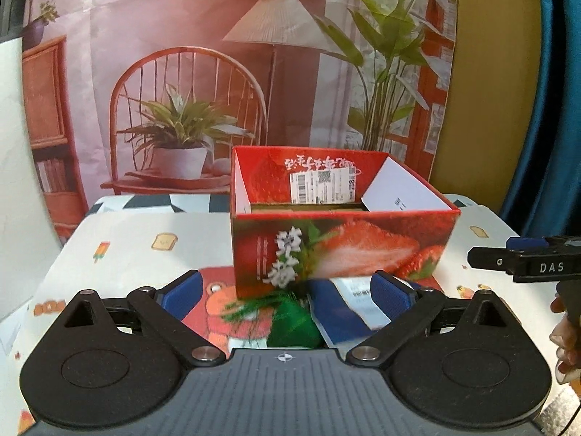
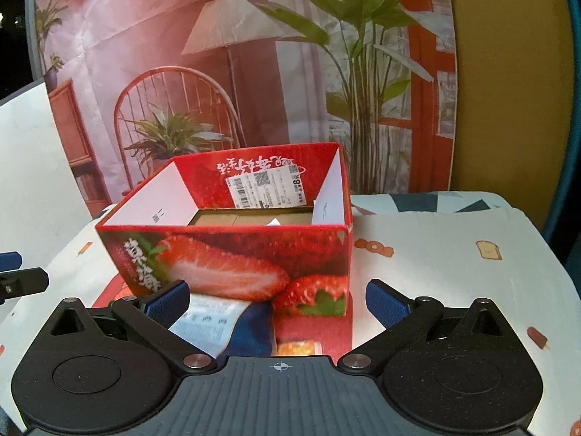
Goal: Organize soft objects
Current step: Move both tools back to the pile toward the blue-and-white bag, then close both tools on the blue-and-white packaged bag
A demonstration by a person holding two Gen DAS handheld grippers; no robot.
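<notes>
Left wrist view shows my left gripper (image 1: 287, 292) spread wide and empty, hovering over a green mesh pouf (image 1: 294, 321) and a blue-and-white soft packet (image 1: 345, 305). Both lie at the near wall of the open strawberry box (image 1: 341, 247), near the table's (image 1: 145, 247) front edge. The pouf looks featherlight and squashy, so I'd pinch its bulk. The packet seems limp and slick; I'd grip across its middle. My right gripper (image 2: 277, 299) is also wide open, holding nothing.
</notes>
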